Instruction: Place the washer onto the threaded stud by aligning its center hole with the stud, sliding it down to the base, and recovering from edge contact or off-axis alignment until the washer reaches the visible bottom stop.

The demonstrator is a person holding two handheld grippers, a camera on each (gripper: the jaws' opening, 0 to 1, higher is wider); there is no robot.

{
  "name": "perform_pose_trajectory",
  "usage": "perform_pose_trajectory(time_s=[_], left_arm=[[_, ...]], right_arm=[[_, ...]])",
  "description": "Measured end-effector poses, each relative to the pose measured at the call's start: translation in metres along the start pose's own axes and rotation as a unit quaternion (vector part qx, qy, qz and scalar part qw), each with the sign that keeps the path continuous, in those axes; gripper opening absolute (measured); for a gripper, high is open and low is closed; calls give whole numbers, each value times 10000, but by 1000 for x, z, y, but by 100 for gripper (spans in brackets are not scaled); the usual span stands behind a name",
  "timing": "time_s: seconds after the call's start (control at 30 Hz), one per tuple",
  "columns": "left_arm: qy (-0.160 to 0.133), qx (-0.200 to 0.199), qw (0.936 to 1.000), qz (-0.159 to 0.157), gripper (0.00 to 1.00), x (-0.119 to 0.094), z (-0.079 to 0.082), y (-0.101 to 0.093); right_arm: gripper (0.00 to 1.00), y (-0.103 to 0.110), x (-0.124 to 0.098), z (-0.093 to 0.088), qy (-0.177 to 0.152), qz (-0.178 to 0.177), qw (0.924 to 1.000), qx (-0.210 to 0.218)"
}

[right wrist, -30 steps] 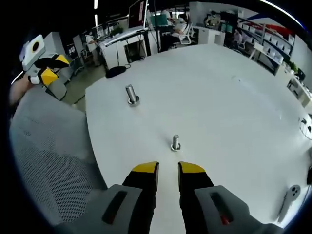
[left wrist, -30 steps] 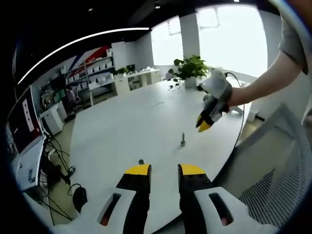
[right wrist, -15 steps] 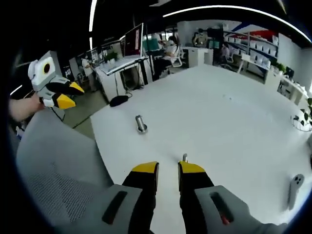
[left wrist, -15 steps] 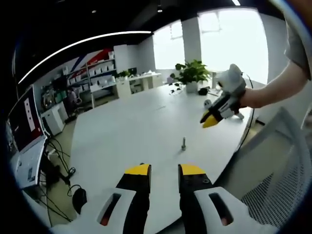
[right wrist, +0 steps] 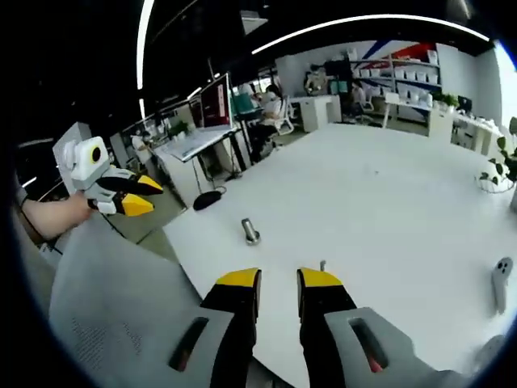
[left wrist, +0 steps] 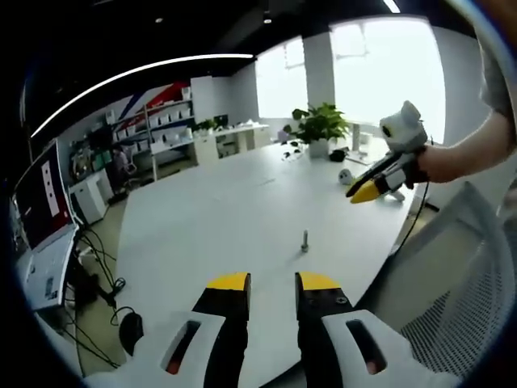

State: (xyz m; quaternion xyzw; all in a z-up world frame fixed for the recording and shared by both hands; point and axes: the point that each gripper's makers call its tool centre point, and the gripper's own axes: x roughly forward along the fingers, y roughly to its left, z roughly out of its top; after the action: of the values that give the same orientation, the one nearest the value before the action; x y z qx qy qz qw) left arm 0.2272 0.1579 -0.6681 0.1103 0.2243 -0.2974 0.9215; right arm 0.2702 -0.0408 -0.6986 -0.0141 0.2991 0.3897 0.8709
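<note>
Against the earlier pictures, both views now sit higher and farther back from the table [left wrist: 202, 218], with more of the room in sight. In the left gripper view, at far left, a monitor [left wrist: 40, 198] with red on its screen, nothing on it readable. Further right, shelves [left wrist: 153, 121] along the back wall, labels too small to read. At bottom centre, the left gripper [left wrist: 272, 280], yellow-tipped jaws a little apart and holding nothing. Just above it, the threaded stud [left wrist: 304, 240], small, upright on the white top, long axis pointing straight up. No washer made out on it; too small to tell. Behind, a potted plant [left wrist: 319, 125]. At right, the right gripper [left wrist: 365, 192] raised higher and further right than before, well above the table, tips close together.

In the right gripper view, at left, the left gripper [right wrist: 139, 196] lifted beside a mesh chair back [right wrist: 113, 307]. Right of it, a larger bolt [right wrist: 251, 232] standing on the table [right wrist: 388, 202], leaning slightly. At bottom centre, the right gripper [right wrist: 279, 279], jaws slightly apart, empty. Stud [right wrist: 322, 264] just above the right jaw tip, upright.
</note>
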Motion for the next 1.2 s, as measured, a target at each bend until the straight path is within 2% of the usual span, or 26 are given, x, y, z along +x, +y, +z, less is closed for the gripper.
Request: perform_pose_trajectory(time_s=[0.3,0.47,0.73,0.83,0.9,0.97,1.07,1.2], left_arm=[[22,8,10000,11,20,0,0,0],[92,146,9999,7,20,2,-2,-3],[69,92,9999,12,20,0,-2,-2],[63,113,9999,32,20,0,-1,-2],[59,119,9999,40,20,0,-1,-1],[59,102,9999,58,20,0,-2,-1],[-13,52,9999,92,19,-2,1,1],[-122,13,9999,43,19,-3,6,-3]], right_arm=[[24,21,-21,-6,-123,96,9999,-1],[25,22,-33,2,-238,-2,9995,-195],[25,27,-43,-6,-342,-140,9992,-117],[25,30,-44,-6,-395,-188,9987,-273],[25,31,-45,-3,-456,-299,9969,-572],[25,32,-44,-4,-463,-354,9960,-684],[26,24,-45,-9,-385,-465,9962,-629],[27,17,-49,-10,-451,-591,9957,-545]])
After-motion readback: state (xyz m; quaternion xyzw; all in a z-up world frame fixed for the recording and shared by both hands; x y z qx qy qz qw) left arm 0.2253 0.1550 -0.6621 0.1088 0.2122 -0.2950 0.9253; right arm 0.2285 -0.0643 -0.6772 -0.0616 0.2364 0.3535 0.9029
